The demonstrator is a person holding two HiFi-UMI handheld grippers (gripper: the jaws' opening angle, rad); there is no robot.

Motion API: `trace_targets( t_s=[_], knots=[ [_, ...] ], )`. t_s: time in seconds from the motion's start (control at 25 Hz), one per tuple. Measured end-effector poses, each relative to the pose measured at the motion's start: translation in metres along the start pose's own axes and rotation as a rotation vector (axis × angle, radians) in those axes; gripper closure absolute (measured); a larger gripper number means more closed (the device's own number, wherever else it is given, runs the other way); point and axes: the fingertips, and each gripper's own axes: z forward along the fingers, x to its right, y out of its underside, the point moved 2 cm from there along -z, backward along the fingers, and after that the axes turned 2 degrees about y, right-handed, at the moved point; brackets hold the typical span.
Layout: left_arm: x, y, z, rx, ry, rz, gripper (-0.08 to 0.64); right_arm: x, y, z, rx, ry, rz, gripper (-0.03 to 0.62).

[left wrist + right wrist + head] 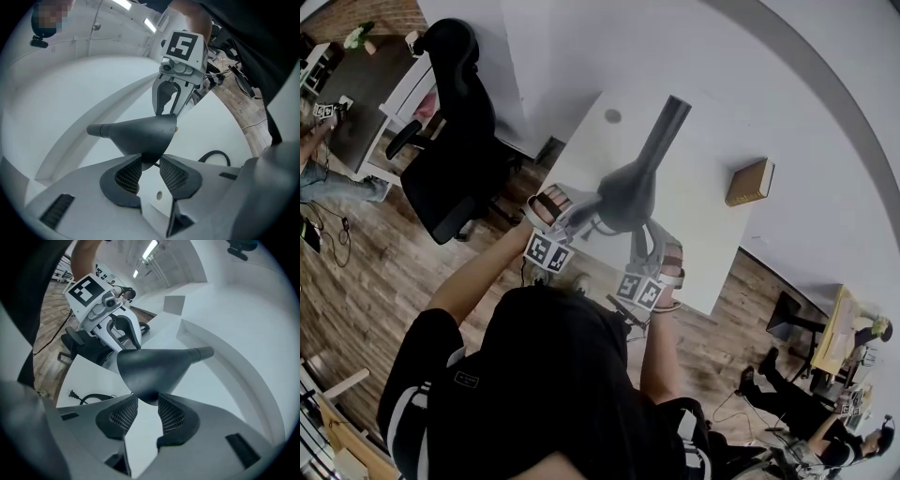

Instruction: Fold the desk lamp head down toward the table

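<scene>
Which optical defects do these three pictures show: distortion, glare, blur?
Head view: strong fisheye curves the white table along its edges; no motion blur. Left gripper view: dark round vignette, bright ceiling lights, lamp head sharp. Right gripper view: same vignette; even light, soft shadows only.

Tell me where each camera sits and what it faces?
Head view: on the person's head, looking steeply down at lamp head and white table; shows arms, left tongs, right tongs.
Left gripper view: rides the left tongs, faces lamp head and right tongs beyond.
Right gripper view: rides the right tongs, faces lamp head and left tongs.
Shared: the lamp head, in all three.
</scene>
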Motion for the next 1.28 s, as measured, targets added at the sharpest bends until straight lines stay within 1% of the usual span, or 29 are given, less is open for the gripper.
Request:
trace_targets(
  t_s=[0.24, 0.64, 0.84, 1.28],
  knots=[
    [0.004, 0.006, 0.006, -0.019, -0.017, 0.023, 0.428, -0.003, 0.005, 0.007, -0.001, 0.004, -0.019, 0.439],
    [0.006, 0.012, 0.015, -0.047, -0.04, 0.037, 0.426, -0.005, 0.01, 0.016, -0.007, 0.0, -0.03, 0.431],
    [0.005, 0.013, 0.017, -0.045, -0.05, 0.021, 0.426, -0.003, 0.01, 0.018, -0.006, 0.002, -0.019, 0.431],
    [0.01, 0.014, 0.015, -0.039, -0.047, 0.005, 0.423, -0.006, 0.011, 0.016, -0.006, 0.004, -0.025, 0.431]
  ],
)
